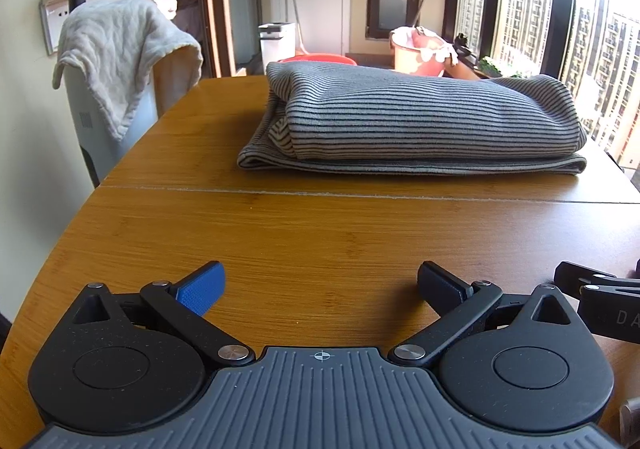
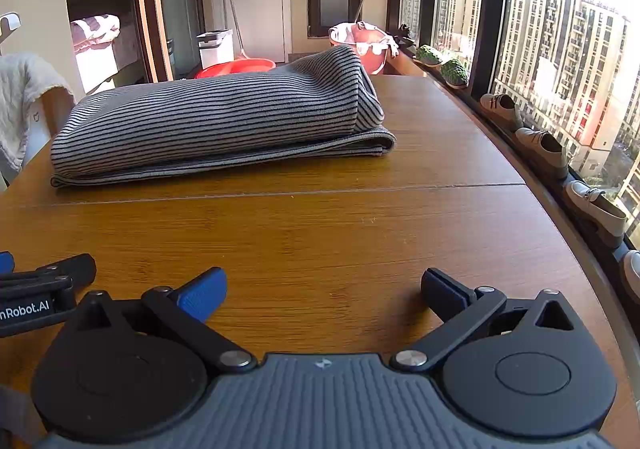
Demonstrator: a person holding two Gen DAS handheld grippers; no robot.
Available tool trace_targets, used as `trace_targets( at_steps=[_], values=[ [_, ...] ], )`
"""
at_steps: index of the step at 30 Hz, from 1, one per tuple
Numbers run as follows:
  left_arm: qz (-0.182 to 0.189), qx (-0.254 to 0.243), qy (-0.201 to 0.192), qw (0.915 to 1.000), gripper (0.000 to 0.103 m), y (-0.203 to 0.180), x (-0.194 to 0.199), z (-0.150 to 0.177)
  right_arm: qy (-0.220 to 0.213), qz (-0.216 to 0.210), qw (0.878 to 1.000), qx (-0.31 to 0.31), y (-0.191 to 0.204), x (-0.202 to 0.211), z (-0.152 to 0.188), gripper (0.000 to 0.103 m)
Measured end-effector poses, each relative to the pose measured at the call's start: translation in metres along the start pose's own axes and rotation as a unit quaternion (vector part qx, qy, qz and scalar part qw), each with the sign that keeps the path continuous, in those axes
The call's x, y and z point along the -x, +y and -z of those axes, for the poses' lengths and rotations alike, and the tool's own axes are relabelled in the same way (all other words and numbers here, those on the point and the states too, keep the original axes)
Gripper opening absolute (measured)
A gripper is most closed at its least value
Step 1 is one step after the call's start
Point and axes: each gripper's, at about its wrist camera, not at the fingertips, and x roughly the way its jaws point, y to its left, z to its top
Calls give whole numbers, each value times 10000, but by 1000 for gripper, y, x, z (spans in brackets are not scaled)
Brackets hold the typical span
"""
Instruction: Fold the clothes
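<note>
A grey garment with thin black stripes [image 1: 420, 121] lies folded in a thick stack on the far half of the wooden table [image 1: 280, 233]; it also shows in the right wrist view [image 2: 216, 121]. My left gripper [image 1: 320, 287] is open and empty, low over the near part of the table, well short of the garment. My right gripper [image 2: 324, 291] is open and empty too, beside the left one, also short of the garment. Part of the right gripper [image 1: 600, 297] shows at the right edge of the left wrist view, and part of the left gripper [image 2: 40, 289] at the left edge of the right wrist view.
A white cloth [image 1: 120, 49] hangs over a white appliance off the table's left edge. Several shoes [image 2: 544, 145] line the window ledge along the table's right edge. Red and pink basins [image 2: 236, 67] and a white bin [image 1: 278, 41] stand on the floor beyond.
</note>
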Motion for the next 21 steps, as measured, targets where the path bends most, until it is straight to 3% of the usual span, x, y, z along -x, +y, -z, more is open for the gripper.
trace_targets(
  at_steps=[21],
  values=[
    [87,-46,21,9999,103,2,2,0,-7,-15,10000,-17,1,0,0,103]
  ],
)
